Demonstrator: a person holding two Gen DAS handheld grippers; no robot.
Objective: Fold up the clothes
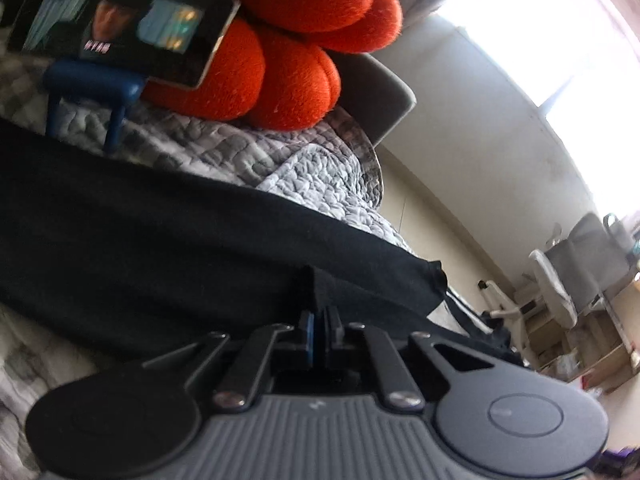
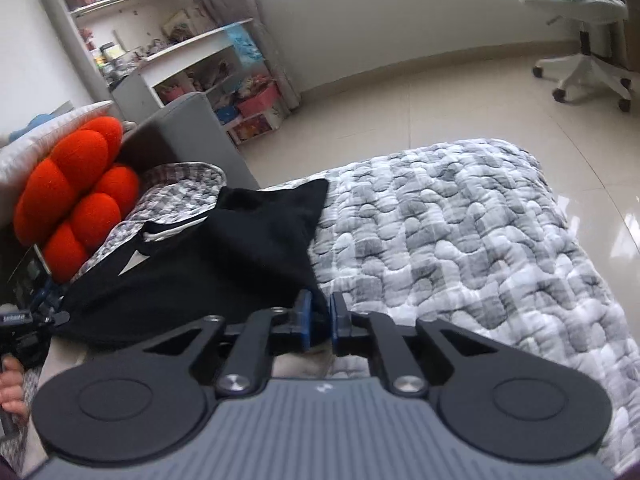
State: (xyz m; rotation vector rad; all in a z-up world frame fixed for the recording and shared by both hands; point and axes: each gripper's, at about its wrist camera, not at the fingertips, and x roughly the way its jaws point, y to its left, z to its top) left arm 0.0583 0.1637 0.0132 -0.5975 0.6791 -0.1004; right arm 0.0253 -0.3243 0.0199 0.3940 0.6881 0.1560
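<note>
Left wrist: left gripper (image 1: 320, 316) fingers clamped on black garment (image 1: 160, 248) lying on the bed (image 2: 460, 240). Right gripper (image 2: 320, 320) fingers slightly apart at its corner, grip unclear; corner may slip, skewing the fold.

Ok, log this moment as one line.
left gripper: shut on black garment | right gripper: at garment edge, grip unclear | bed quilt

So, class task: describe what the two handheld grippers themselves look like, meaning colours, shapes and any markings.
The left gripper and right gripper match: a grey ribbed body bearing a small pale mark, two round black discs with raised circles at the sides, black link bars on silver screws, and black fingers with blue pads. No cables or sleeves show.
</note>
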